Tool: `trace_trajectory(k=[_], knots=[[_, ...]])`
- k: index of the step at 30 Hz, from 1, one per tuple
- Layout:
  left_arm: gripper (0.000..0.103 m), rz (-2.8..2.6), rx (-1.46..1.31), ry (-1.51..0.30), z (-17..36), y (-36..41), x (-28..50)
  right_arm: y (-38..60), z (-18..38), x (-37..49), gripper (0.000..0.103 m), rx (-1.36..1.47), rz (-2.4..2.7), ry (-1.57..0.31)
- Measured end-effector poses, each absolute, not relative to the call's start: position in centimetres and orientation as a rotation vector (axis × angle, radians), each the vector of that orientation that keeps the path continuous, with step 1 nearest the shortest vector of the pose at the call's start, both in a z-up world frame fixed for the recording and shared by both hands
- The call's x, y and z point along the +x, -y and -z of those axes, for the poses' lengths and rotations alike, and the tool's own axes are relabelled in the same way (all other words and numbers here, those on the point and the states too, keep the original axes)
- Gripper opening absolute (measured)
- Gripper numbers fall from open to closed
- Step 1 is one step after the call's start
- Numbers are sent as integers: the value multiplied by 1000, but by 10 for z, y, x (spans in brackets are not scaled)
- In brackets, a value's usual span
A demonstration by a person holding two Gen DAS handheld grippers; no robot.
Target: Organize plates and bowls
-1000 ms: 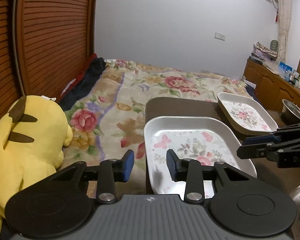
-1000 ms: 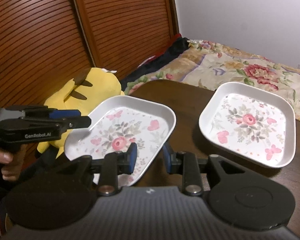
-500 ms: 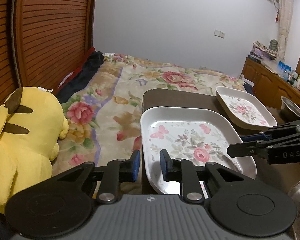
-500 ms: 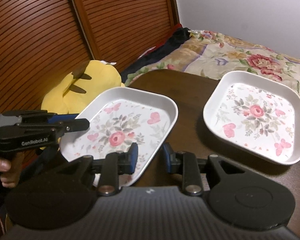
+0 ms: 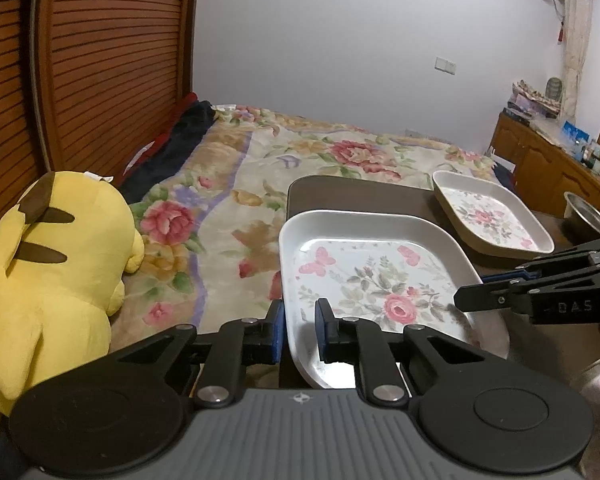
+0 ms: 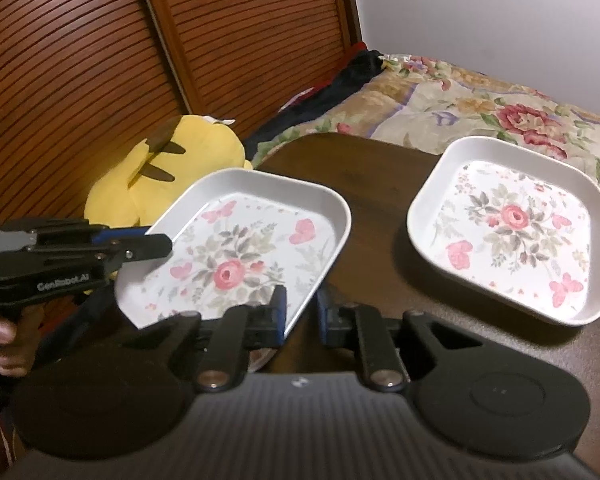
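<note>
I have the near plate [image 6: 244, 256] between both tools. The left gripper [image 5: 298, 332] straddles its left rim with the fingers narrowed around it, and the right gripper [image 6: 300, 314] does the same on the right rim; whether the pads really press I cannot tell. The plate hangs over the near left corner of the table [image 6: 380, 208]. The far plate [image 6: 512, 228] lies to the right. I should squeeze firmly, keep the plate level, then lift both sides together.
</note>
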State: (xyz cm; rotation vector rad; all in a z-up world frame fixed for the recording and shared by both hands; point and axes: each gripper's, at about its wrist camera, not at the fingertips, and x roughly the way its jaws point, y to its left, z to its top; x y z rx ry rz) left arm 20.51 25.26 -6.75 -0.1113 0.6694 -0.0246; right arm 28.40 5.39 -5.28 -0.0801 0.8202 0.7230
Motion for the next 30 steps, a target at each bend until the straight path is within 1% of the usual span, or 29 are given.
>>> trace_trajectory(k=[17, 30], knots=[[18, 38, -91, -630, 40, -218, 178, -23, 27, 261, 16, -51, -686, -759], [18, 96, -55, -585, 21, -172, 152, 29, 11, 229, 16, -26, -637, -710]])
